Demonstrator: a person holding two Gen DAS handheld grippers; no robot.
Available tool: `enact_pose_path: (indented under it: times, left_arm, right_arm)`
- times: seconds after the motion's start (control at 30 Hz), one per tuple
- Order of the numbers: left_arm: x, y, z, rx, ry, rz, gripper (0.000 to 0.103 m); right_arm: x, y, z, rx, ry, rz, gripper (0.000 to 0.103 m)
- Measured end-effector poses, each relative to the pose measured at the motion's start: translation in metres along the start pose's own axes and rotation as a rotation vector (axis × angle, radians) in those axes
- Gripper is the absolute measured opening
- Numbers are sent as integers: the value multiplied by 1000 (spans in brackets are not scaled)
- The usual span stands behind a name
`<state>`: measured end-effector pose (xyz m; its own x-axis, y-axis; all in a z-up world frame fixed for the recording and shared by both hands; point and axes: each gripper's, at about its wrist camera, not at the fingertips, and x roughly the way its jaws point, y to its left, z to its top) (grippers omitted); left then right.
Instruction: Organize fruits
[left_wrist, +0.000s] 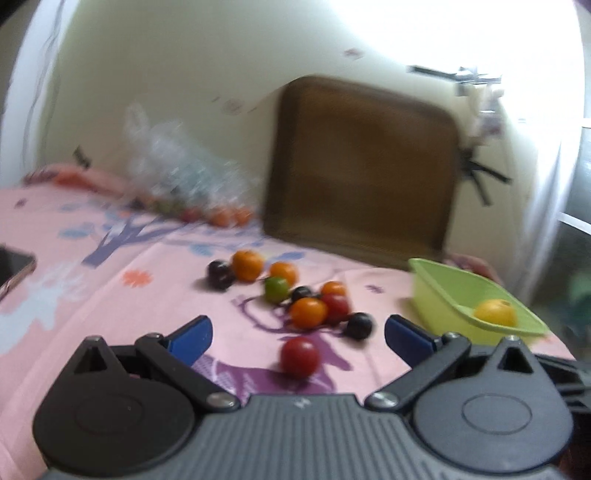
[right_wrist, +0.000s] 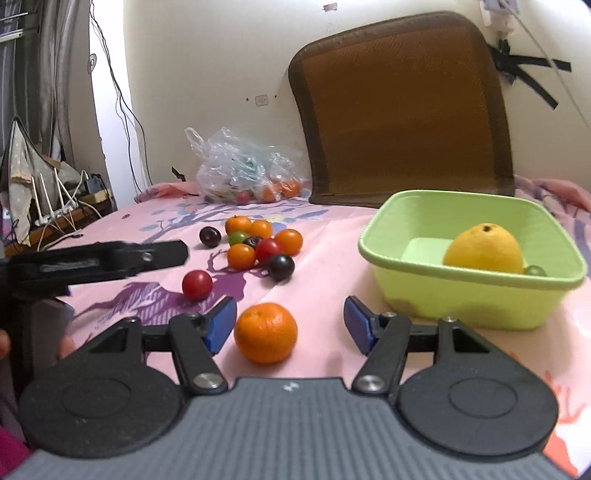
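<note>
Orange mandarin (right_wrist: 266, 332) round, dimpled, unpeeled

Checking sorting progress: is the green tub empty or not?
Not empty. The green tub holds a yellow fruit and a small green one.

Both tools look alike: the left gripper (left_wrist: 298, 334) and right gripper (right_wrist: 290, 325) have blue fingertip pads, black linkage arms pinned with silver screws, round black discs, and a ribbed grey body bearing a small white mark.
</note>
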<state>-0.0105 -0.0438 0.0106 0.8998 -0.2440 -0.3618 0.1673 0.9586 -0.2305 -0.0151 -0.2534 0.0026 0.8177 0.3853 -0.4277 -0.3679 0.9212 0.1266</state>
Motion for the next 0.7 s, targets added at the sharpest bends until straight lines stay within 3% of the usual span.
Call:
enact_pose_path:
  times: [0.13, 0.2, 0.27, 0.3, 0.4, 0.5, 0.6, 0.7]
  left_arm:
    - [-25, -5, -3, 110, -51, -55, 103]
    - [-36, -5, -3, 146, -63, -44, 103]
    - [-40, 0, 2, 182, -31, -79, 103]
    - [-41, 3, 5, 186, -3, -112, 103]
    - [-38, 19, 6, 119, 179, -254, 101]
    - [-37, 34, 5, 71, 301, -307, 86]
    - [-36, 55, 7, -20, 428, -428, 70]
    - [-41, 67, 3, -57, 549, -548, 64]
  right_arm:
    - [-18, -5, -7, -22, 54, 84, 58]
    - [-28, -3, -9, -74, 123, 219, 57]
    - [-34, -1, -7, -120, 205, 361, 57]
    - [-35, 0, -5, -139, 241, 413, 53]
    - [-28, 9, 0, -167, 328, 539, 39]
    - [-16, 20, 2, -210, 394, 650, 23]
    - [-2, 28, 6, -251, 440, 719, 21]
    - [6, 36, 12, -309, 479, 777, 21]
